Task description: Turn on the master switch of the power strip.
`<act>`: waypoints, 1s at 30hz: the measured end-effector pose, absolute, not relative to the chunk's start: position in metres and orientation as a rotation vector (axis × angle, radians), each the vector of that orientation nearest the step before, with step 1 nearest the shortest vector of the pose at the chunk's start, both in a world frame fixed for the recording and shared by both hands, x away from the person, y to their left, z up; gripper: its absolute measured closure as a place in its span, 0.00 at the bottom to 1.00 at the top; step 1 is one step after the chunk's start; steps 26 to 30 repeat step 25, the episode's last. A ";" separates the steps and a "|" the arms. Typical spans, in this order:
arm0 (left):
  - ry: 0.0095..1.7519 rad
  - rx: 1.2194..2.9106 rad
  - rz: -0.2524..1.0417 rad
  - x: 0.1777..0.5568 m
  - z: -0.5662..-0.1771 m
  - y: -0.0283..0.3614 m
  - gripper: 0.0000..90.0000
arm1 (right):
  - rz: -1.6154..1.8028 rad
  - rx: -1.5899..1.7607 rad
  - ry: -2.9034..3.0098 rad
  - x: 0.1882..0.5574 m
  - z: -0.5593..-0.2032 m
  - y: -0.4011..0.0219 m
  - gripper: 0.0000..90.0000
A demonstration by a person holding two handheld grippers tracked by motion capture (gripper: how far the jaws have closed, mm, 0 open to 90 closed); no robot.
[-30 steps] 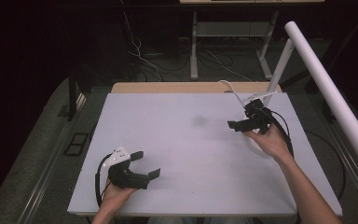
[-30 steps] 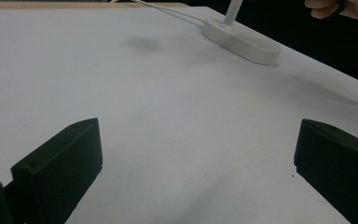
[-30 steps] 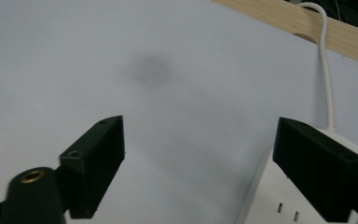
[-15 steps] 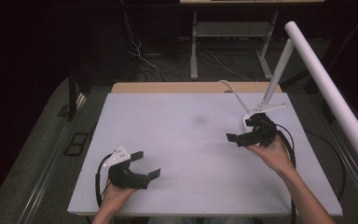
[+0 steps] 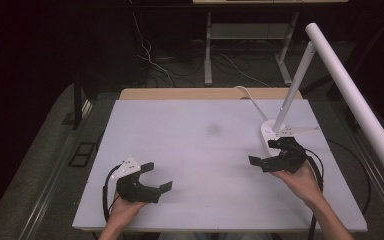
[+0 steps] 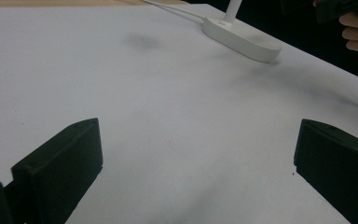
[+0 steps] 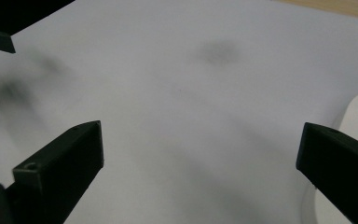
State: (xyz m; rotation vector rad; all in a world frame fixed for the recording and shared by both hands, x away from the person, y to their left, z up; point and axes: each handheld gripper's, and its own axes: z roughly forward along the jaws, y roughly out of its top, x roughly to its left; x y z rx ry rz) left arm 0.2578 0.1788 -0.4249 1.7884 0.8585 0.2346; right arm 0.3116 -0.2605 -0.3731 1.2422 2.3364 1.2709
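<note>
White board covers nearly the whole table (image 5: 200, 165), and I read it as my working surface, bare apart from a faint grey smudge (image 5: 213, 129) towards the far middle. Next in size is the desk lamp (image 5: 349, 92) at the far right: its long white tube slants out over the right edge, carried on a thin stem that rises from an oval base (image 5: 271, 136), and a white cord runs off from it towards the far edge. The lamp is the thing I am dealing with, since its base sits just beyond my right gripper (image 5: 272, 154) and close enough that it fills the right corner of the right gripper view (image 7: 354, 121). That gripper's jaws have just been opening and now stand wide apart, with nothing between them but bare board, which I judge fits a hand that has let go of the base or is about to line up on it. My left gripper (image 5: 155, 177) rests low at the near left corner, well apart from the lamp, jaws likewise spread and empty; I take it as parked out of the way so that the right hand (image 5: 300, 180) can work alone.
</note>
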 end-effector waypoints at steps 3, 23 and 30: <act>0.858 1.789 0.235 0.258 -0.425 0.179 0.00 | 1.295 1.243 2.336 0.304 -0.377 -0.265 0.00; 0.854 1.809 0.235 0.258 -0.426 0.179 0.00 | 1.351 1.256 2.282 0.254 -0.416 -0.280 0.00; 0.855 1.808 0.233 0.258 -0.426 0.178 0.00 | 1.357 1.258 2.277 0.252 -0.418 -0.281 0.00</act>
